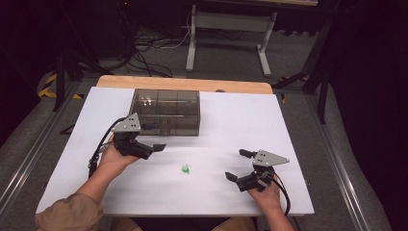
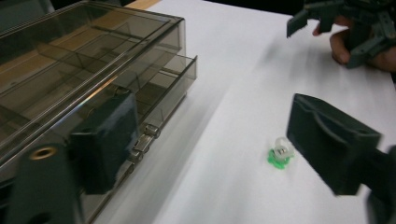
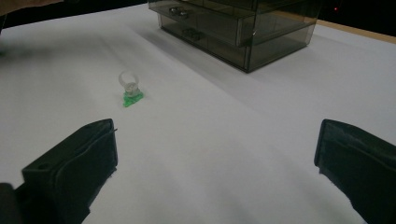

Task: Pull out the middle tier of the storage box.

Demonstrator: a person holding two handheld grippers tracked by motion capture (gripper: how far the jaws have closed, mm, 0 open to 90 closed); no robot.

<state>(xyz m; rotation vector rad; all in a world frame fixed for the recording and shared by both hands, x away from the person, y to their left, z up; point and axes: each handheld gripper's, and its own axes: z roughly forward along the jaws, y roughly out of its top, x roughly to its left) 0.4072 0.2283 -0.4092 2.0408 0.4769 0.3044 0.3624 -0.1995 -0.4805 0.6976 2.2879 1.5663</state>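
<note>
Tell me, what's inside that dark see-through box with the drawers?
The smoky drawer box shows dividers making little compartments, and one drawer stands slightly out. The compartments on view look empty, but the tinted plastic and its reflections hide the lower ones.

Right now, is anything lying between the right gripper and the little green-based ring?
No. In the right gripper view, only bare white table lies between the right gripper and the ring. The high view agrees.

Bright tabletop, dark surroundings, blurred foreground.
</note>
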